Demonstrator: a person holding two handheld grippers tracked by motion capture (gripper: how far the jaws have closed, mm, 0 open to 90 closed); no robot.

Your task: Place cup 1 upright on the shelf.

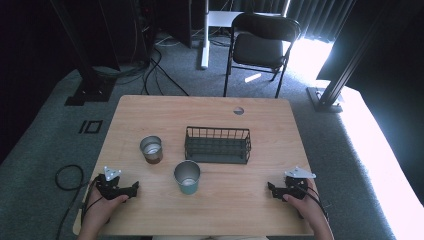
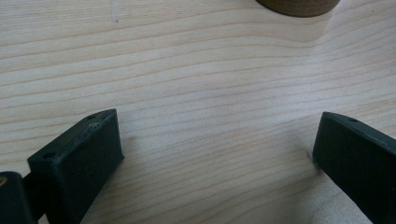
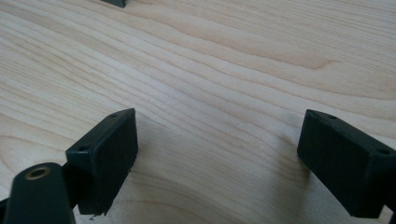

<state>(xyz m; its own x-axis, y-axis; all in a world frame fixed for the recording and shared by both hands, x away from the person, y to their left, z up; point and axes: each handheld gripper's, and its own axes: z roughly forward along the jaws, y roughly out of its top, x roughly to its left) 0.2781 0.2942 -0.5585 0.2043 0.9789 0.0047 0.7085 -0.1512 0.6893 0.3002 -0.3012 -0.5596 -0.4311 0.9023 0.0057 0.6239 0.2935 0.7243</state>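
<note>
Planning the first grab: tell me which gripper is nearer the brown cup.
Left. The left gripper sits just below-left of the brown cup; the right gripper lies far across the table.

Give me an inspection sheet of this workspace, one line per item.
Surface: wooden table, bare in front of both grippers; small round hole near its far edge.
Job's things: two metal cups, upright and apart: bronze-sided cup left of the black wire basket, teal-sided cup nearer the person. Basket contents cannot be made out.
Clutter: nothing seen on the table.
Grippers: left gripper and right gripper low over the near corners, jaws wide apart, holding nothing.
Cables: a cable loops on the floor left of the table; more cables beyond it.
Surroundings: grey carpet, black folding chair, dark curtains, bright light at right.
</note>
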